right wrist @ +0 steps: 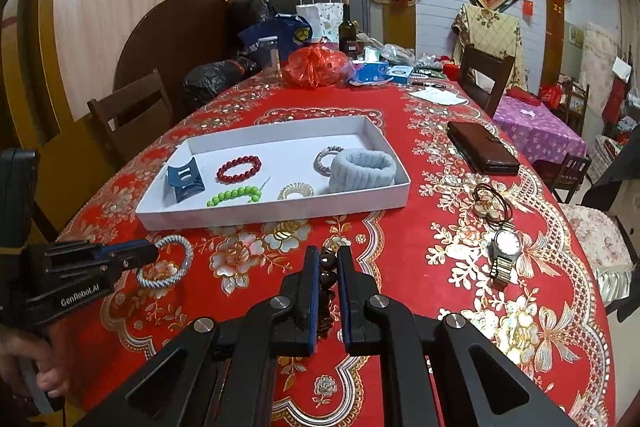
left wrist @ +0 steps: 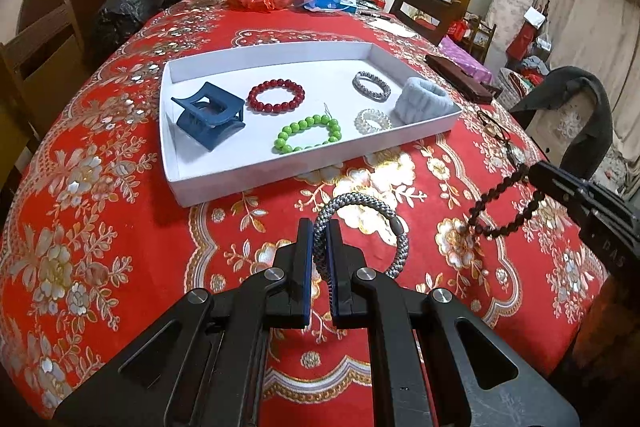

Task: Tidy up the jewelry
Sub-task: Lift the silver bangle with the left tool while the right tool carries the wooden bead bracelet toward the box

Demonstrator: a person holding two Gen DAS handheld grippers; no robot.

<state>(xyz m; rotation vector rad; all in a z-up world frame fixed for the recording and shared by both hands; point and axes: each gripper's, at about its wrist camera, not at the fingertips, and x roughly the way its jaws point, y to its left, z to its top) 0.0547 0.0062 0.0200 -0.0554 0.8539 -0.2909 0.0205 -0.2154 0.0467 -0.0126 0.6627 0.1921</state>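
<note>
jewelry spread over a long table under a red floral tablecloth [right wrist: 400, 267], part of it inside a shallow white tray [left wrist: 240, 183] at the middle, part still out on the cloth.

inside the tray, left to right in the left wrist view: blue claw hair clip [left wrist: 210, 115] by the left wall, red bead bracelet [left wrist: 276, 95] just beyond the green bead bracelet [left wrist: 306, 133], clear spiral hair tie [left wrist: 373, 121], silver braided bracelet [left wrist: 371, 85] toward the far right, pale blue knitted wristband [left wrist: 424, 101] upright in the near right corner.

outside the tray: brown wallet [right wrist: 482, 147] lying flat to its right; nearer, a thin dark cord bracelet [right wrist: 494, 205] next to a metal wristwatch [right wrist: 505, 253].

left gripper [left wrist: 319, 231] closed down to a narrow gap, pinching a grey-and-white braided bracelet [left wrist: 394, 239] by its left side, loop hanging out to the right, close in front of the tray's near wall; cannot tell whether clear of the cloth.

right gripper [right wrist: 329, 259] likewise nearly closed, clamped on a dark brown bead bracelet [left wrist: 500, 211]; from the left wrist view, strand dangling in a loop from the fingertips above the cloth, right of the braided one and well short of the tray.
</note>
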